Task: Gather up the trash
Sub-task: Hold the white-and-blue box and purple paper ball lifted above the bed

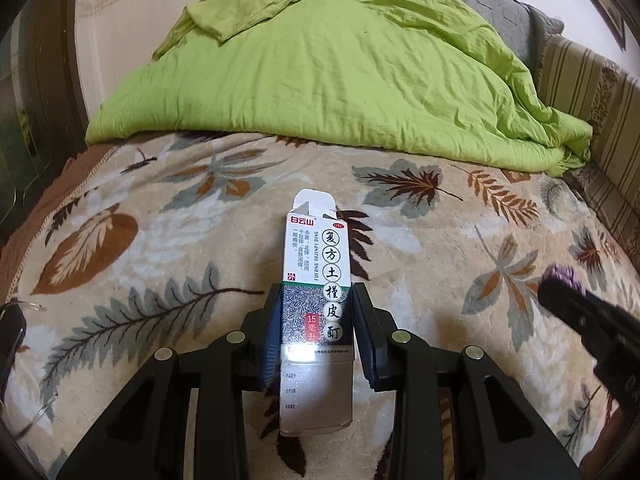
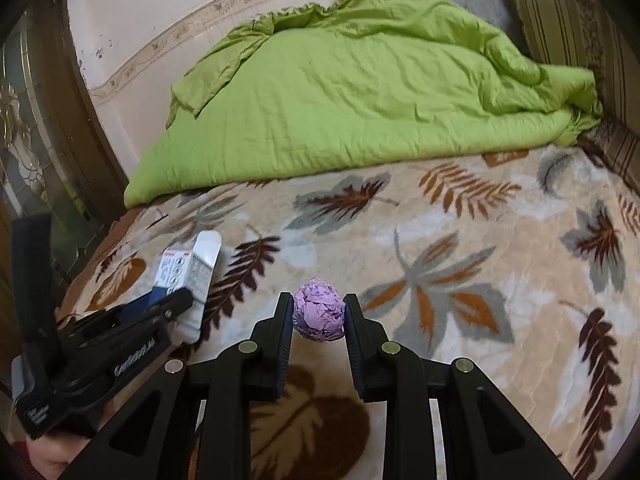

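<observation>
Both pieces of trash are in hand above the leaf-patterned bed blanket (image 1: 168, 248). The medicine carton (image 1: 316, 280), its end flap open, is pinched in the left gripper (image 1: 316, 320) jaws; right of the carton, the right gripper (image 2: 318, 312) jaws pinch a crumpled purple paper ball (image 2: 319, 309). Next, probably, carry both to a bin; none shows. The carton reads 白云山, OTC, 复方土槿皮酊, 15毫升.

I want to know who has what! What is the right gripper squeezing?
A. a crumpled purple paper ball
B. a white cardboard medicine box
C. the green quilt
A: the right gripper has its fingers pressed on both sides of the crumpled purple paper ball.
</observation>
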Demonstrator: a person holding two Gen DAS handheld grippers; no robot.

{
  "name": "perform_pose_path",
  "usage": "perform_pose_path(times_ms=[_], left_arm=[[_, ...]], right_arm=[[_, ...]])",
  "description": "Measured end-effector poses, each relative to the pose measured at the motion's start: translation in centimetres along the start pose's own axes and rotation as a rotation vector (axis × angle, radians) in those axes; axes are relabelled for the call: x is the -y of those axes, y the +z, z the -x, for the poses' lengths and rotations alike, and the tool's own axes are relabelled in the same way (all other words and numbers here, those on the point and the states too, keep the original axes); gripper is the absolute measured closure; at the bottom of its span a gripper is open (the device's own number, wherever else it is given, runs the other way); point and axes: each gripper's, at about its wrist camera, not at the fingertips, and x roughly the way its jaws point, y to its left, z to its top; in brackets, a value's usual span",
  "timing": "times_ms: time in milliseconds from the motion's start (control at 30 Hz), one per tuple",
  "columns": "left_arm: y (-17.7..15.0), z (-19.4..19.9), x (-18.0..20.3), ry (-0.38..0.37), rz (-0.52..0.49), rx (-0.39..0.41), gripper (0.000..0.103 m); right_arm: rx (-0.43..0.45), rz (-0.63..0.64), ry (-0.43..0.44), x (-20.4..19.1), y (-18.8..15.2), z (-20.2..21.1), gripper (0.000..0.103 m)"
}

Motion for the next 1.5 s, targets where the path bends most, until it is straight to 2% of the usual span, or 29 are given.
perform_pose_path(times_ms=[433, 1500], left_arm=[[-0.1, -0.2, 0.8, 0.018, -0.035, 0.012, 0.071], [0.2, 0.7, 1.3, 0.01, -0.044, 0.031, 0.071]], right_arm=[[-0.002, 0.002, 0.014, 0.3, 0.4, -0.8, 0.076], [-0.02, 0.017, 0.016, 0.3, 0.0, -1.2, 0.076]])
